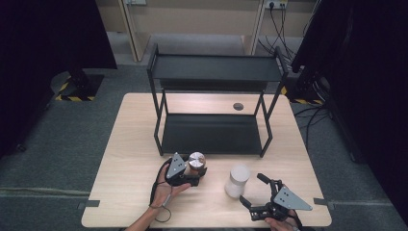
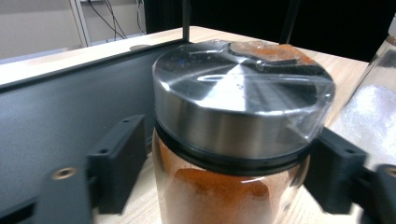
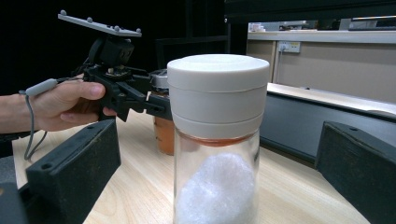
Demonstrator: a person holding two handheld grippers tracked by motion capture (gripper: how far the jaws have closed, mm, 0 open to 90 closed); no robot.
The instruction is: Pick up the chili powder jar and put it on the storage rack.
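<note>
A glass jar of orange-brown powder (image 1: 196,161) with a shiny metal lid (image 2: 233,93) stands on the table just in front of the rack. My left gripper (image 1: 197,174) reaches it from the left, and its black jaws sit against both sides of the jar below the lid, shut on it (image 2: 224,172). To the right stands a glass jar of white grains with a white lid (image 1: 238,180), (image 3: 217,93). My right gripper (image 1: 251,188) lies near the table's front edge. Its jaws are spread wide on either side of the white-lidded jar (image 3: 215,177), apart from it.
A black two-tier metal rack (image 1: 211,132) stands at the middle back of the wooden table (image 1: 125,192), both shelves bare. A round dark grommet (image 1: 238,106) sits behind it. Grey floor surrounds the table, with cables at the back right.
</note>
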